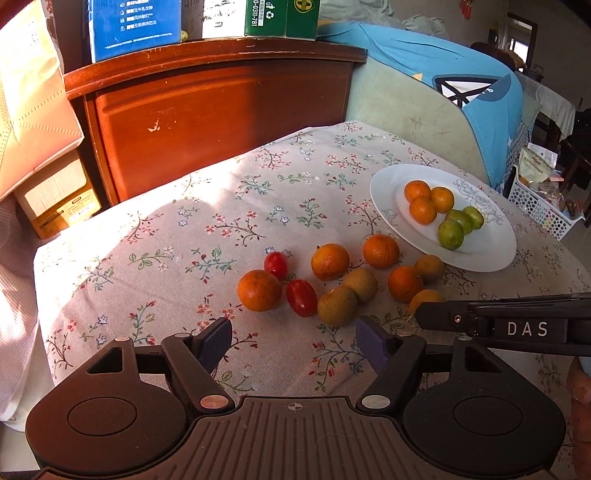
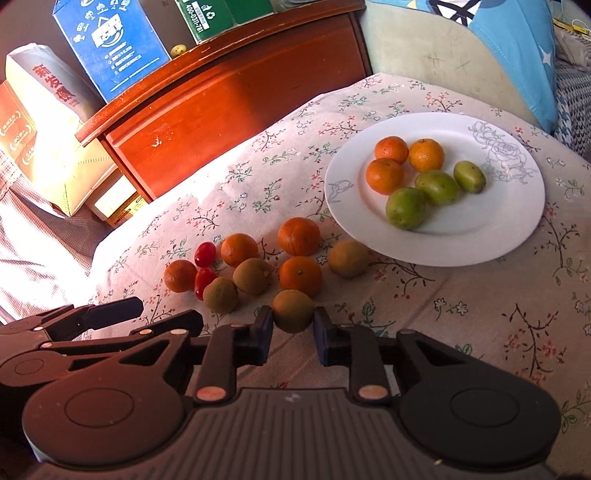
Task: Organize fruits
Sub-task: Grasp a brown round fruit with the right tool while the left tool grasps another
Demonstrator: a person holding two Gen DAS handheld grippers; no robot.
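One brown fruit (image 2: 293,310) between right jaws, pinched

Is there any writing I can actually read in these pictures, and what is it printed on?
"DAS": white letters on the black arm of the right tool.
"0-0311-781": turned sideways on the green carton; it seems cut off at the frame edge.
"400-0311-78": on the same carton in the right wrist view, last digits unclear.
Three large red Chinese characters on the pale bag.
Blue carton: white print too small to read.
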